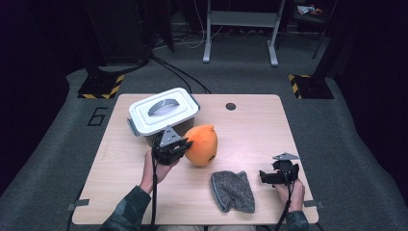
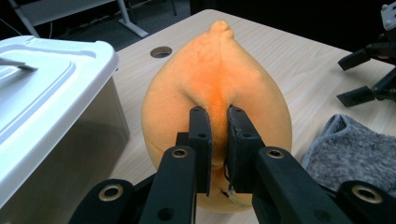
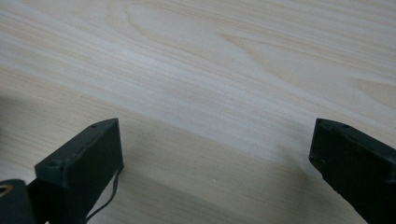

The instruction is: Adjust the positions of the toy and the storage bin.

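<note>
plush orange toy [image 2: 217, 93] sits on the desk [image 1: 250, 130], pinched in a fold of its soft skin by the left tongs [image 2: 218, 140], which are squeezed nearly together on it. white lidded box [image 1: 162, 111] stands just to the left of those tongs, grey cloth [image 1: 232, 191] to their right. right tongs [image 3: 215, 163] gape wide over bare desk, holding nothing, just right of the cloth.

Your left hand-held gripper [image 1: 185, 144] and your right hand-held gripper [image 1: 265, 176] are black, each topped by a grey three-cornered plate, each trailing a black cable toward you. Brass-ringed screw holes dot the left one's jaw arms. You wear dark, mottled green-grey sleeves.
</note>
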The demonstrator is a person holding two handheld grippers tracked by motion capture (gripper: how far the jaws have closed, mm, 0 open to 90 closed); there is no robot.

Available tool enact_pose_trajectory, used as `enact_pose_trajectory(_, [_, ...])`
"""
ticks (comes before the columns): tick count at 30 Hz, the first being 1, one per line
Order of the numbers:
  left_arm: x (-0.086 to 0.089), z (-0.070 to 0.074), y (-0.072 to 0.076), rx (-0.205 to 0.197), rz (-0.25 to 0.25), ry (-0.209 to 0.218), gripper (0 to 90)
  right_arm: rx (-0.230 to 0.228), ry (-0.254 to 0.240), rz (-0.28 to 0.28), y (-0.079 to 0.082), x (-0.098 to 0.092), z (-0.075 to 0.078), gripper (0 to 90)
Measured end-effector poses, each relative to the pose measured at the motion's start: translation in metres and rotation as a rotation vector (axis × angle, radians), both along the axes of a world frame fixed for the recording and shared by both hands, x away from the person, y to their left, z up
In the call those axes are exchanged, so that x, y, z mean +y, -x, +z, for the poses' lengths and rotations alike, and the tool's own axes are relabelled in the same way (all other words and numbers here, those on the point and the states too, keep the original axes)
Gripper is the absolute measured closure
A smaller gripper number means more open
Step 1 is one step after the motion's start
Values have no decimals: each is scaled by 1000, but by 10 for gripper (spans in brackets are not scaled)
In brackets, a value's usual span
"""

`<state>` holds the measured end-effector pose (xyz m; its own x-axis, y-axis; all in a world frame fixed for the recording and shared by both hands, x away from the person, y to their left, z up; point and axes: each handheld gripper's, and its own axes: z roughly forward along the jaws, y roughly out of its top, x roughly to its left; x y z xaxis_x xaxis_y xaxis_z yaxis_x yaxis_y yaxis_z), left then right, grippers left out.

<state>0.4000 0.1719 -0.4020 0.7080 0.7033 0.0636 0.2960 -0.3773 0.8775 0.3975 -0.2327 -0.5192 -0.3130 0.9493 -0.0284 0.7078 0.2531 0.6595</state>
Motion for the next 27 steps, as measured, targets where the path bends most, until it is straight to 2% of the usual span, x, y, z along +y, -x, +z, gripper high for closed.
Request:
enact_pose_trajectory(10, [22, -3, 17, -4, 38, 5, 820, -33, 0, -5, -8, -3, -4, 8])
enact_pose_trajectory(12, [28, -2, 20, 7, 40, 4, 820, -31, -16, -5, -9, -4, -5, 0])
enact_pose_trajectory(15, [36, -3, 25, 5, 58, 8, 820, -44, -34, 16, -11, -8, -8, 0])
enact_pose_trajectory(17, [41, -4, 29, -2, 71, 16, 820, -51, -54, 8, -12, -9, -9, 0])
enact_pose_trajectory(18, [44, -3, 31, 8, 69, 13, 820, -47, -56, 6, -12, -8, -9, 0])
enact_pose_trajectory(27, [66, -5, 47, -4, 111, 18, 819, -54, -50, 20, -12, -10, -10, 0])
